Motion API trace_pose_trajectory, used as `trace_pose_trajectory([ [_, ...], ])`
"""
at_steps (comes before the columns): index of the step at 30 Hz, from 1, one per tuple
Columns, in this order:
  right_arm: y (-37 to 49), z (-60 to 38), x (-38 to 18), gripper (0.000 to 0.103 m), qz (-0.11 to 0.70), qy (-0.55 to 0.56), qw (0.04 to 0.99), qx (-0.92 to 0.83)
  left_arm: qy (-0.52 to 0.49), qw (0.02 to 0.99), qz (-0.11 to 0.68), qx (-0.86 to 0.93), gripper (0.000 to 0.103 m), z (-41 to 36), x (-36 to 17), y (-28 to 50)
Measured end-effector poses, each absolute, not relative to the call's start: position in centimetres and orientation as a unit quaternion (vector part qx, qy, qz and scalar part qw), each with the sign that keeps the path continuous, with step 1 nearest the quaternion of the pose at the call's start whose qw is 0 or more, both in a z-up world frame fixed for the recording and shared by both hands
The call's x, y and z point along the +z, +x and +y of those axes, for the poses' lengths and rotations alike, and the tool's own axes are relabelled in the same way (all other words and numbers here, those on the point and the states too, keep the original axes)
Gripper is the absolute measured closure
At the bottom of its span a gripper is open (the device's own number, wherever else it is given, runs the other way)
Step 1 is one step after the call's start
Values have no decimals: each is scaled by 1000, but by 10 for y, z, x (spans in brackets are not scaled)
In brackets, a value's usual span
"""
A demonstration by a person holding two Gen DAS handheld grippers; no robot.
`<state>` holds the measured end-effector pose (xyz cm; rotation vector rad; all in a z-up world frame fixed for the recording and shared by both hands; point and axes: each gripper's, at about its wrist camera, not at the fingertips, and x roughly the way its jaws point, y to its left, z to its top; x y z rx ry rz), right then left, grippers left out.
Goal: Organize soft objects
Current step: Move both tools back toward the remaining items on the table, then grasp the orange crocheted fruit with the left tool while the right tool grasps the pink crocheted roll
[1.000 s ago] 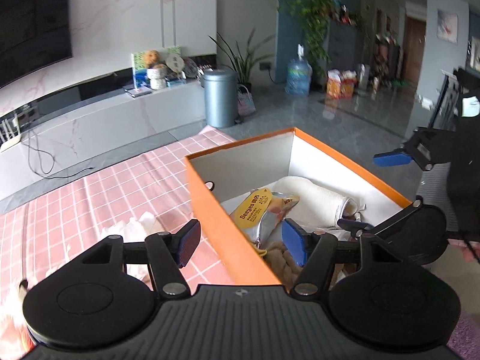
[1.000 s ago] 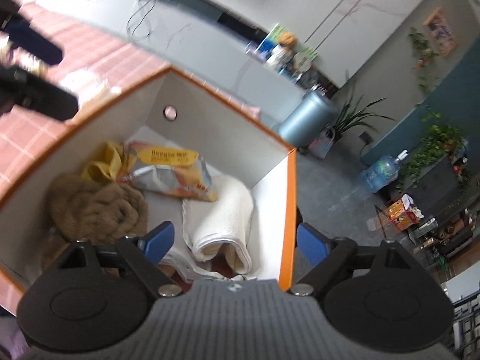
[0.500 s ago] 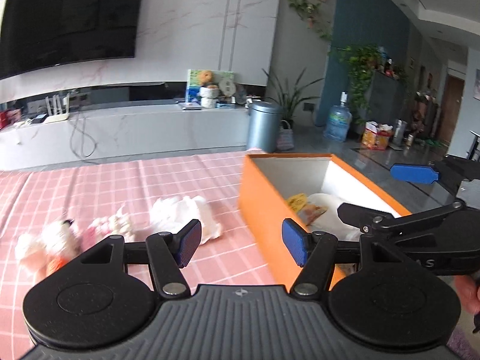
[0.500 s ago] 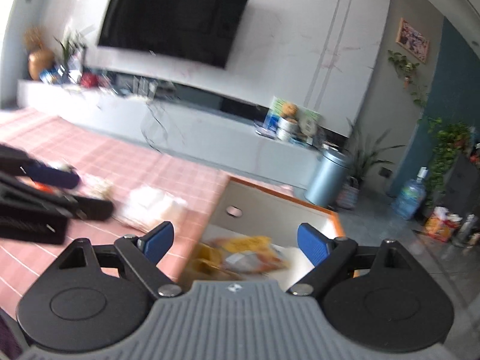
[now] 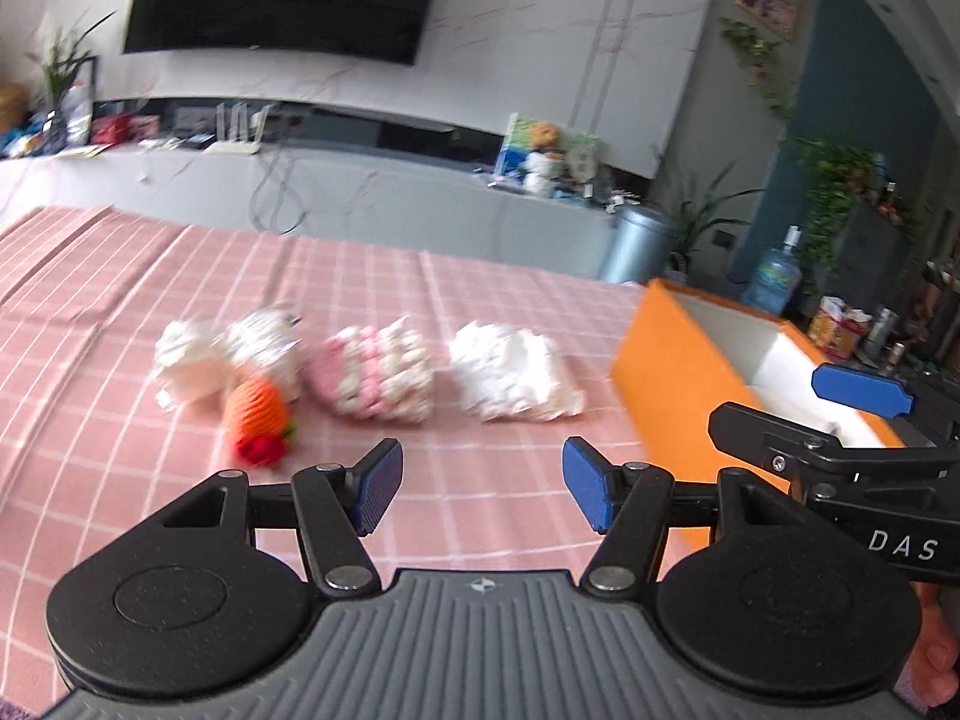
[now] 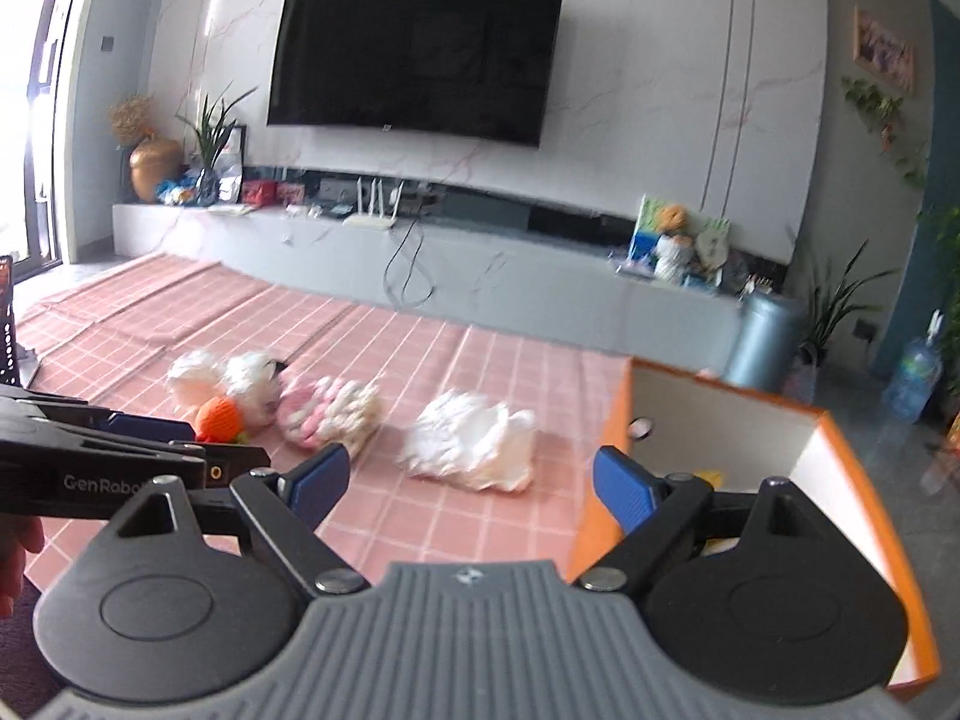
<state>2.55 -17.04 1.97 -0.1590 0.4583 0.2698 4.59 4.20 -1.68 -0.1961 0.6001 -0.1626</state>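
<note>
Soft items lie in a row on the pink checked tablecloth (image 5: 420,516): a white plush toy (image 5: 192,360) with an orange knitted carrot (image 5: 258,408), a pink-and-cream fluffy bundle (image 5: 372,375) and a white crumpled cloth (image 5: 510,372). They also show in the right wrist view: the carrot (image 6: 219,417), the bundle (image 6: 330,414), the cloth (image 6: 468,441). An orange box (image 5: 678,372), white inside, stands at the right (image 6: 606,480). My left gripper (image 5: 480,492) is open and empty, short of the row. My right gripper (image 6: 471,480) is open and empty, beside the box's left wall.
A long grey TV bench (image 6: 480,264) with cables and clutter runs behind the table under a wall TV (image 6: 414,54). A grey bin (image 6: 762,342), potted plants and a water bottle (image 6: 915,372) stand on the floor at the right.
Both grippers have swung left and away from the box's inside; the row of soft items on the cloth has come into view. Both stay open and empty.
</note>
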Motion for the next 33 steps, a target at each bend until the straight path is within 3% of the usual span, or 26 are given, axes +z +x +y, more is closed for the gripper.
trace_pose_trajectory([
  [7,42,-146,-3,17,266,-77,949,148,-125,940,314,-41,27,72,-34,46],
  [24,101,-95,-33,32,314,-93,924,196,-131,938,319,18,21,117,-49,78],
  [33,137,-70,-39,33,316,-106,921,203,-135,932,336,23,23,124,-63,122],
])
